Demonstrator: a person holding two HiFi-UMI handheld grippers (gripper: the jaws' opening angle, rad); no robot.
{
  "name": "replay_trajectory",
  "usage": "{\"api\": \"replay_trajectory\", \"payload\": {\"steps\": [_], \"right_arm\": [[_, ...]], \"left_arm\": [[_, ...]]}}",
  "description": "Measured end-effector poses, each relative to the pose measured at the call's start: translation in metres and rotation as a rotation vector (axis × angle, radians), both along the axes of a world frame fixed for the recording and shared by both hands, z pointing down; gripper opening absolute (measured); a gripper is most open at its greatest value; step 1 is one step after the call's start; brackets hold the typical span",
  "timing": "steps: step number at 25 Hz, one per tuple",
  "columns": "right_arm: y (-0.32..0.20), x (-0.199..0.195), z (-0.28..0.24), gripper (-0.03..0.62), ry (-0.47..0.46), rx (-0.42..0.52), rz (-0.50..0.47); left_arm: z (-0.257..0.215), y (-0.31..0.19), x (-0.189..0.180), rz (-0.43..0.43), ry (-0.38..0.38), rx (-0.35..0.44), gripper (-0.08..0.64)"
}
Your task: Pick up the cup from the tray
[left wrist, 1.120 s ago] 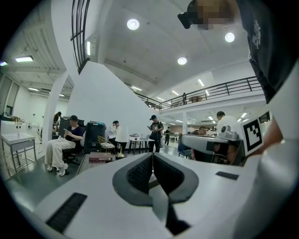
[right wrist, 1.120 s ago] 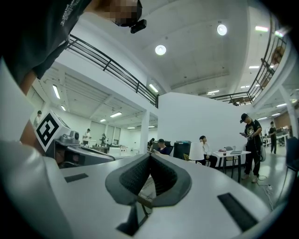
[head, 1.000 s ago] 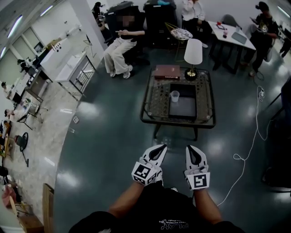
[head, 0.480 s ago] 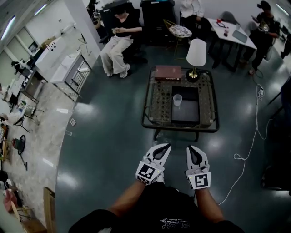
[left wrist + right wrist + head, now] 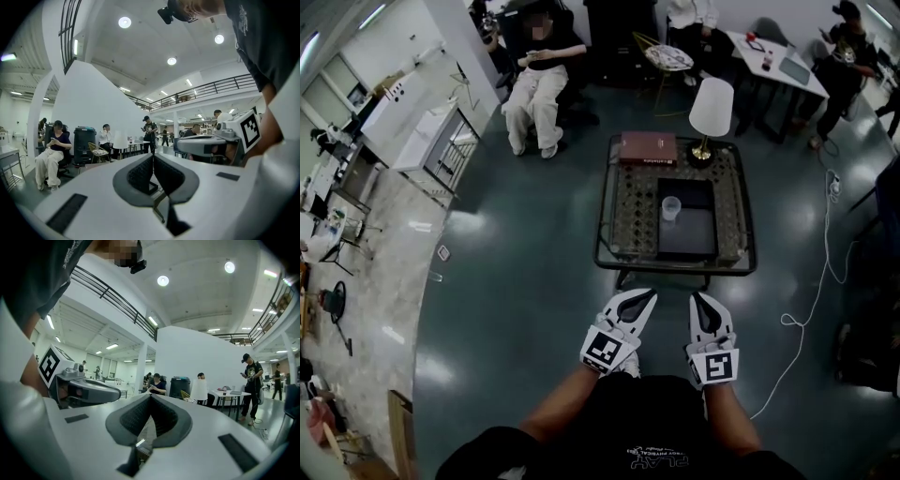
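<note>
A clear plastic cup (image 5: 670, 209) stands upright at the left edge of a dark tray (image 5: 689, 234) on a low glass-topped table (image 5: 628, 211) ahead of me. Both grippers hang level in front of my body, well short of the table's near edge. My left gripper (image 5: 650, 293) is shut with nothing in it, its pads meeting at the tip (image 5: 153, 157). My right gripper (image 5: 696, 296) is likewise shut and empty (image 5: 151, 396). Neither gripper view shows the cup or the tray.
On the table's far side stand a white-shaded lamp (image 5: 712, 107) and a red-brown book (image 5: 648, 147). A white cable (image 5: 806, 309) trails over the floor at the right. A seated person (image 5: 536, 86) and a white desk (image 5: 780, 64) with people lie beyond the table.
Both grippers have moved forward together towards the table, and the table with the cup sits a little nearer and lower in the head view. The jaws stay shut.
</note>
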State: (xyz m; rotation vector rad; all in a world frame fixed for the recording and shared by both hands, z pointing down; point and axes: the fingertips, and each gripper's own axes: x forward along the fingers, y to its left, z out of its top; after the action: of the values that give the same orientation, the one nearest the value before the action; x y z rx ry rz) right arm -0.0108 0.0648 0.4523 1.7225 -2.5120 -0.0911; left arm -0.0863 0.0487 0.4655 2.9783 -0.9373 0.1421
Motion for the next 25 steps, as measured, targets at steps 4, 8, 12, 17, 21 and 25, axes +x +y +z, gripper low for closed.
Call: {"api": "replay_trajectory", "payload": {"steps": [4,8,12,17,21,25], "right_arm": [[-0.01,-0.01,-0.008,0.009,0.0,0.025,0.0],[-0.018,-0.017,-0.007,0.009,-0.019,0.04,-0.001],[-0.028,-0.018,-0.006,0.009,-0.013,0.045,-0.002],[-0.038,-0.017,-0.006,0.009,-0.022,0.052,-0.011],[-0.051,-0.014,-0.006,0.009,-0.032,0.052,-0.028],[-0.069,-0.009,-0.002,0.009,-0.036,0.051,-0.046]], "left_arm": [[0.0,-0.007,-0.005,0.022,0.007,-0.002,0.012],[-0.001,-0.014,-0.009,0.015,0.037,-0.022,0.012],[0.004,-0.019,-0.005,0.035,0.058,-0.049,0.012],[0.005,-0.028,0.002,0.026,0.087,-0.085,0.012],[0.005,-0.039,0.009,0.028,0.073,-0.073,0.012],[0.008,-0.056,0.013,0.012,0.066,-0.074,0.012]]}}
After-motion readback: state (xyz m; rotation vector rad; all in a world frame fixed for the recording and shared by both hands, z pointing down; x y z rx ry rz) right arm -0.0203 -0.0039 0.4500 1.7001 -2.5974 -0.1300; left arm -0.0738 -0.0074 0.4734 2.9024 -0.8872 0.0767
